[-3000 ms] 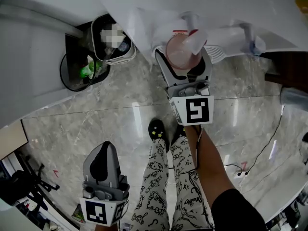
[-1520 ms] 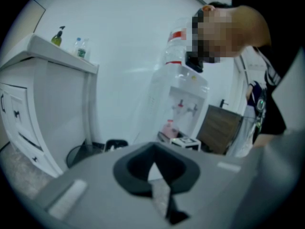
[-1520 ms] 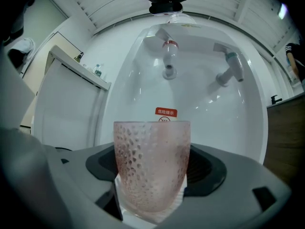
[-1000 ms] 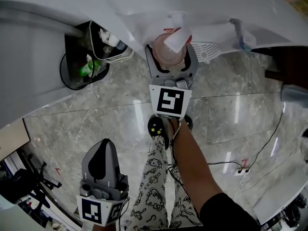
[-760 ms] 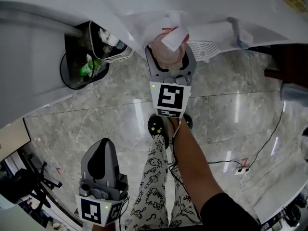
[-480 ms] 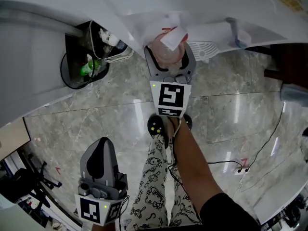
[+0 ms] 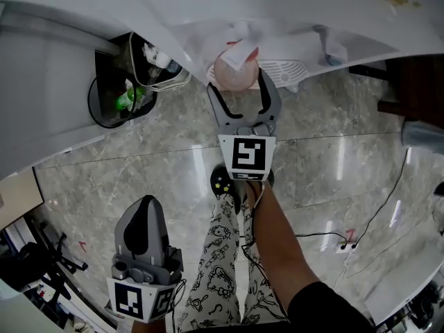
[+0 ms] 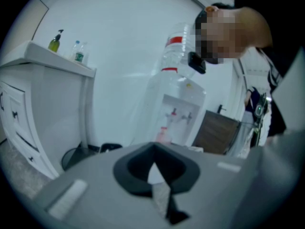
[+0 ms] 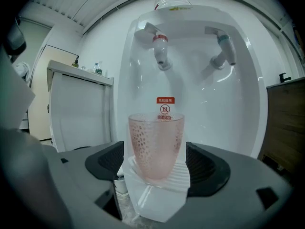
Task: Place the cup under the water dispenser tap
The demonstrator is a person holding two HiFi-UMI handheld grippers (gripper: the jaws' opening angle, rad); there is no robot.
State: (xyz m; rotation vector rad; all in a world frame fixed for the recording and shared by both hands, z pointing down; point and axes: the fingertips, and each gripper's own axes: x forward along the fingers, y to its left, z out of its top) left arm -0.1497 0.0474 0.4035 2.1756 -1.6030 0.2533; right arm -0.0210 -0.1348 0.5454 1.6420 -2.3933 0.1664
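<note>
A translucent pink cup (image 9: 155, 144) with a dimpled wall and a slight taper toward its base is seen upright on the white ribbed drip tray (image 9: 177, 179) of the water dispenser (image 9: 248, 109). It is placed below the red-capped tap (image 9: 161, 49), and a blue-capped tap (image 9: 226, 48) is set to the right of that one. No liquid can be made out in the cup.

The right gripper (image 7: 239, 97) is held with its jaws spread wide, one on either side of the cup. A gap is left on each side, so the cup is not gripped. The left gripper (image 8: 153, 168) is held low, well apart from the dispenser, with its jaws pressed together and nothing between them.

A small red label (image 9: 165, 100) with white characters is fixed to the dispenser wall just above the cup's rim, with a round red mark under it (both too small to be read). A black-and-white square marker (image 7: 248, 155) is carried on the right gripper's cube.

In the right gripper view the bottle (image 9: 167, 1) on top of the dispenser is cut off by the frame edge, and the tray's sides are hidden behind the jaws
</note>
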